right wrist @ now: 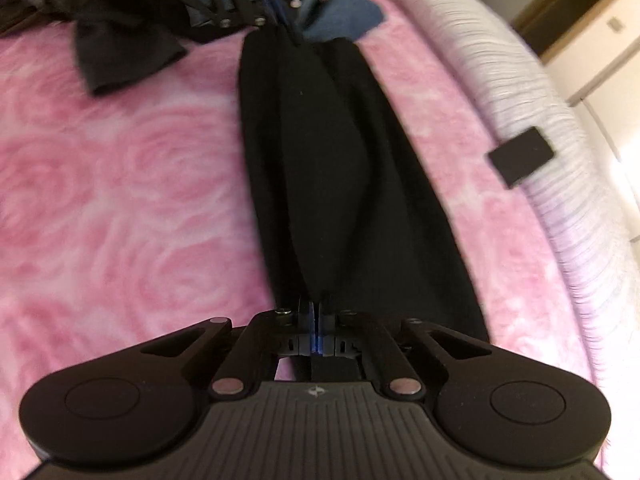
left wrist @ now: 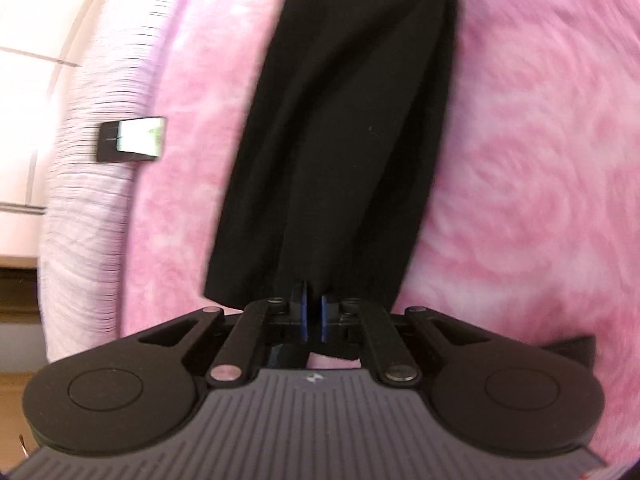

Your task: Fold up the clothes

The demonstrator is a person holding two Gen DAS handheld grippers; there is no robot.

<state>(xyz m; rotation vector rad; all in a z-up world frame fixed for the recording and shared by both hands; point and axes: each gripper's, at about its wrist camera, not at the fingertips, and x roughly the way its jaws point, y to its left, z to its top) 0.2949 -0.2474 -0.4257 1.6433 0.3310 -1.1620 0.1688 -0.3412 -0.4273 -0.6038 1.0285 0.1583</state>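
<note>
A long black garment (left wrist: 340,128) is stretched taut over a pink rose-patterned blanket (left wrist: 520,160). My left gripper (left wrist: 314,300) is shut on one end of it, cloth pinched between the blue pads. My right gripper (right wrist: 315,304) is shut on the opposite end of the black garment (right wrist: 340,168). At the top of the right wrist view the left gripper (right wrist: 280,12) shows, clamped on the far end. The garment hangs in lengthwise folds between the two.
A dark garment (right wrist: 124,52) and a blue cloth (right wrist: 340,16) lie on the pink blanket (right wrist: 120,184) at the far end. A small black phone-like object (right wrist: 520,156) rests on the pale striped bed edge (right wrist: 560,160). The phone-like object (left wrist: 132,138) and white cupboards (left wrist: 24,80) show at left.
</note>
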